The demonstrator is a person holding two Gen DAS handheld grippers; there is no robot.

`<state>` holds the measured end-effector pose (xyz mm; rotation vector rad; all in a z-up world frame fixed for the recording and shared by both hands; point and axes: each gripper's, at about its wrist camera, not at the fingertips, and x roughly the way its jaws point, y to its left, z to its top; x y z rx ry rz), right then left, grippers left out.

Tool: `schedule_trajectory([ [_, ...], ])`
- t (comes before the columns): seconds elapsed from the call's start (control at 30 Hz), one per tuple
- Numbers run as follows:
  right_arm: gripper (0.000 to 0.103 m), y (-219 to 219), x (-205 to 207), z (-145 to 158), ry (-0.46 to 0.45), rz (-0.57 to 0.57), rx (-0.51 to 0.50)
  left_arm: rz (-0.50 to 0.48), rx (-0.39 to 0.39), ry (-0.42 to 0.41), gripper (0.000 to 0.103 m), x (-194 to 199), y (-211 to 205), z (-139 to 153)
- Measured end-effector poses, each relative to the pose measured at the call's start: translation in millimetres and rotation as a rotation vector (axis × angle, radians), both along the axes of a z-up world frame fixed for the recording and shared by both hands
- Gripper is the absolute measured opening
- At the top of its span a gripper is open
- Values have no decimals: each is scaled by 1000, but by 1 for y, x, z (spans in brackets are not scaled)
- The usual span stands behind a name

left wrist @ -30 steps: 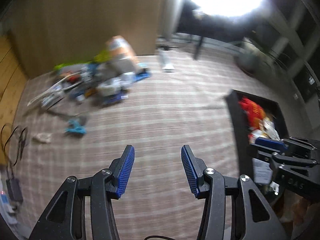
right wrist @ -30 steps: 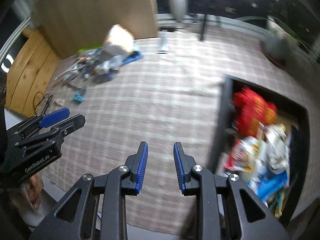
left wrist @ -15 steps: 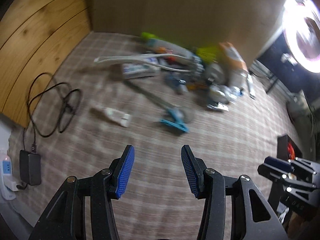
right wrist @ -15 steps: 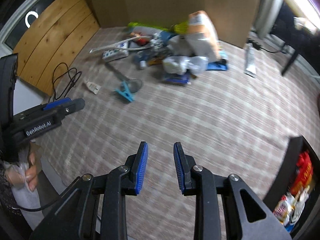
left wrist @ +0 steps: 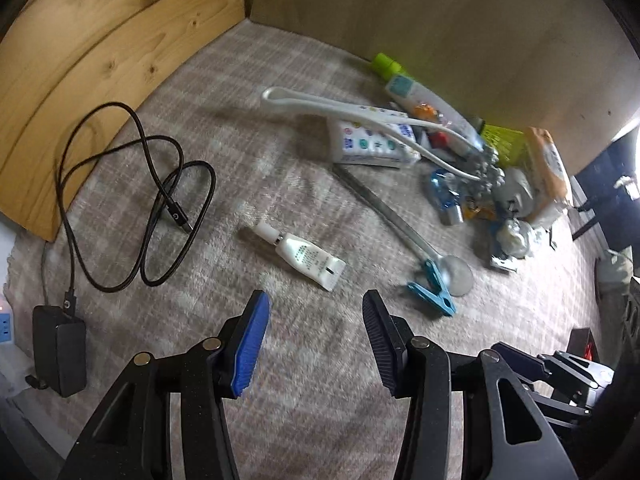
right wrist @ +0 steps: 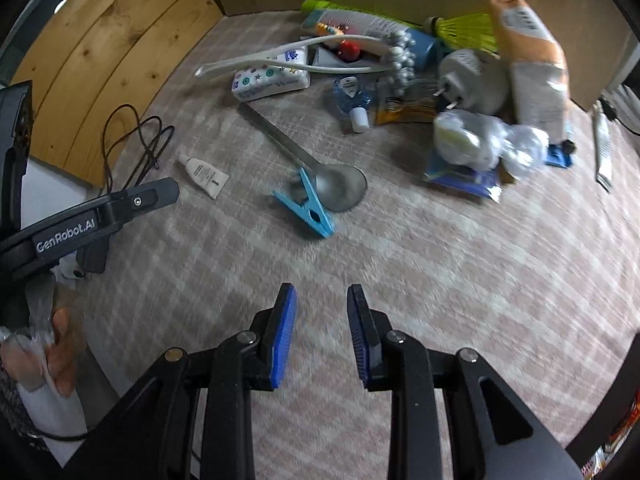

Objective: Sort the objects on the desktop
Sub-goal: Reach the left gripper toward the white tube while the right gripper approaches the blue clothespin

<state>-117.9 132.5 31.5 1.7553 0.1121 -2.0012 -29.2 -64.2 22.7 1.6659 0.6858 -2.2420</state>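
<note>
Reaching for: white tube [left wrist: 306, 258], lying alone on desk [left wrist: 320, 360].
Left claw [left wrist: 316, 336]: spread; we straddle its width.
Right claw [right wrist: 322, 334]: spread, empty.

A plaid-covered surface [left wrist: 304, 380] carries a white tube [left wrist: 306, 258] at centre, a black cable [left wrist: 136, 200] left, a blue clothespin [left wrist: 434, 294] and spoon [left wrist: 404, 232] right.
</note>
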Motion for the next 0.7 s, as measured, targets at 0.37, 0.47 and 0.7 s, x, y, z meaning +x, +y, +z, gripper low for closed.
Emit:
schedule_trajectory([
  [0.37, 26, -25, -32, -26, -31, 44, 12, 50, 15, -49, 47, -30, -16, -24],
  [0.47, 26, -30, -38, -29, -40, 58, 4, 52, 4, -69, 46, -37, -17, -29],
  [0.7, 26, -42, -45, -35, -55, 82, -1, 40, -13, -105, 46, -47, -15, -41],
])
